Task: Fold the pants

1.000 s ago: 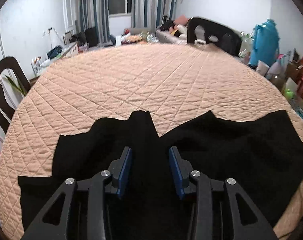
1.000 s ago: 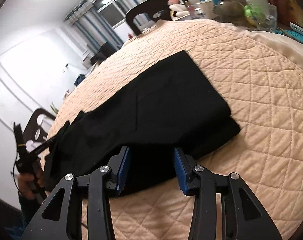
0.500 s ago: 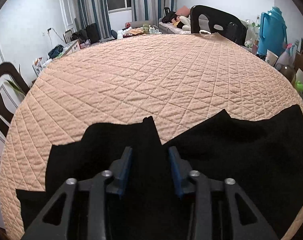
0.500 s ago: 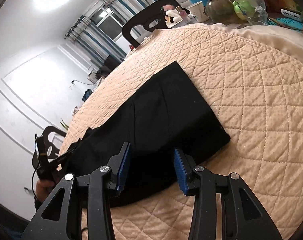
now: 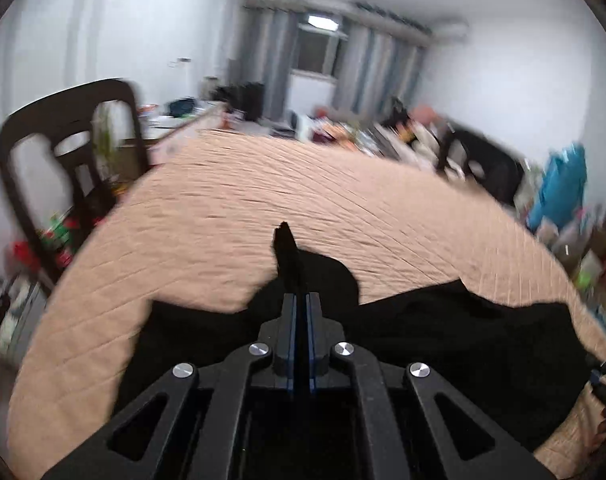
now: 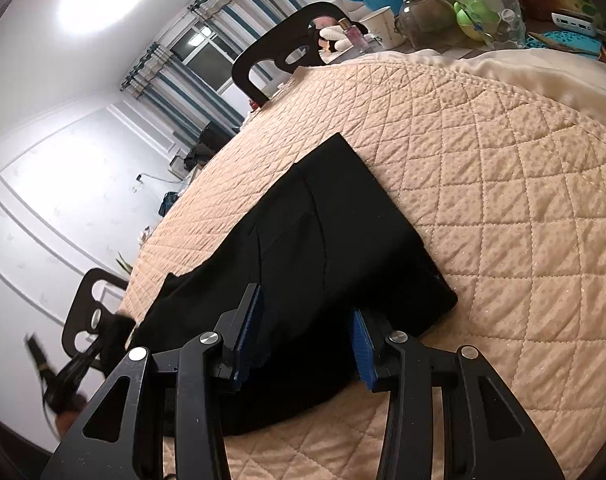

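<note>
Left gripper pinching pants leg end, right gripper wide over waist; thin, probably shallow pinch could slip mid-fold.

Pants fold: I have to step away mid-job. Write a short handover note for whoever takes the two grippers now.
Left gripper: shut on a pinch of the pants, that end raised off the quilt.
Right gripper: open, hovering over the near edge of the other end, which lies flat.
Done: pants already doubled lengthwise, one end gripped.
Left: carry the raised end over to the flat end, set it down, smooth. View is blurred; check the grip.
</note>
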Motion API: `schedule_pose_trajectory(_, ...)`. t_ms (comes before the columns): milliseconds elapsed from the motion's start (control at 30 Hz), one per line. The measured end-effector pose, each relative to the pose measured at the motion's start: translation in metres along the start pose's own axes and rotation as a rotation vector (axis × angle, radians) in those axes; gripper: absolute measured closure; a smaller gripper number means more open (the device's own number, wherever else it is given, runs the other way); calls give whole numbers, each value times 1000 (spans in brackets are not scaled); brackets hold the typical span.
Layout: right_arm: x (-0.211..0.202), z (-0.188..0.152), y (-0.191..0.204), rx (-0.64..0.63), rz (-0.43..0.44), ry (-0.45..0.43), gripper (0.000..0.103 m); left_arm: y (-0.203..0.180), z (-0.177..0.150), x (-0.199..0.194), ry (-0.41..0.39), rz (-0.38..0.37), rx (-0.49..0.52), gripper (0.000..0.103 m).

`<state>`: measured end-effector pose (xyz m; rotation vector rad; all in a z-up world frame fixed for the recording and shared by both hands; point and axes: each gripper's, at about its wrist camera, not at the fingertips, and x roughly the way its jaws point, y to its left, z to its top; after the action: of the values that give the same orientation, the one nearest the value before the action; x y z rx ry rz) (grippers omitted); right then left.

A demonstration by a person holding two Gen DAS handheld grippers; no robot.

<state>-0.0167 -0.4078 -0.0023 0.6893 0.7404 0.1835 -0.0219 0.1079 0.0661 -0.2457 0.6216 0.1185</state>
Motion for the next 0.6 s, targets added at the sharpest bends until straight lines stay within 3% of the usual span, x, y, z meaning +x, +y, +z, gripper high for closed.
schedule_pose_trajectory(100, -1, 0, -1, -6, -6, -2, 61, 31, -21, -26, -12, 34, -96, 98)
schedule_pose_trajectory(200, -1, 1, 0, -19, -16, 4, 61, 56, -46, -30, 28, 56, -185, 97)
schedule_pose_trajectory(300, 0, 2, 2, -27, -25, 6, 61, 76, -67, -21, 93, 32, -290, 96)
schedule_pose_trajectory(400, 0, 2, 2, -16, -25, 2, 61, 83, -75, -18, 100, 15, -335, 92)
schedule_pose_trajectory(467, 0, 2, 2, -14, -26, -1, 61, 86, -77, -17, 93, -18, -371, 75)
schedule_pose_trajectory(600, 1, 2, 2, -12, -33, -11, 61, 93, -80, -22, 61, -48, -404, 64)
